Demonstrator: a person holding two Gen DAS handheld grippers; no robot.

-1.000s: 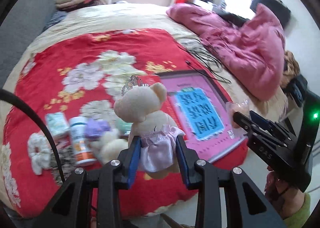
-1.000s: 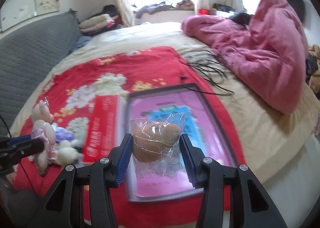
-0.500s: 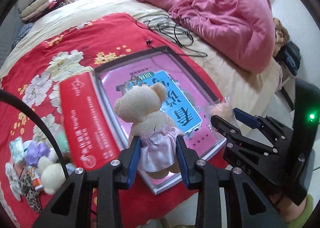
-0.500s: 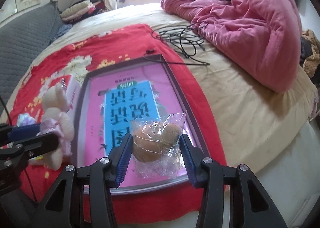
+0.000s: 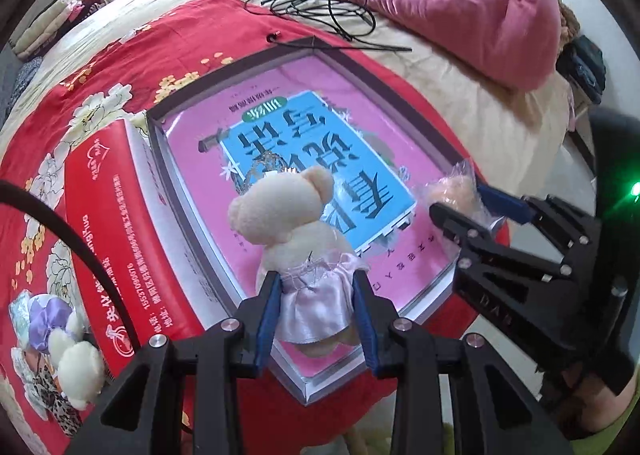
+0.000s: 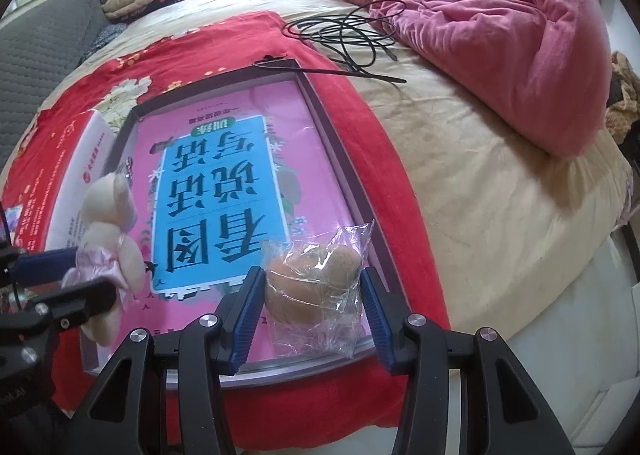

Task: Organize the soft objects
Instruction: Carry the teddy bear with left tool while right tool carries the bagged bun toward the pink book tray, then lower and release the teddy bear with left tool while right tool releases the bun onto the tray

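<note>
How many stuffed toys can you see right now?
3: a cream teddy bear in the left gripper, a brown plush in a clear bag in the right gripper, a white one on the red blanket. Others may be hidden.

A: What sits between the jaws of the left gripper?
B: A cream bear in a pink dress, clamped at the skirt, head up ahead of the jaws.
A: And beyond?
B: An open box with a pink-and-blue book. Right of the jaws, the right gripper pinches a bagged toy.
</note>
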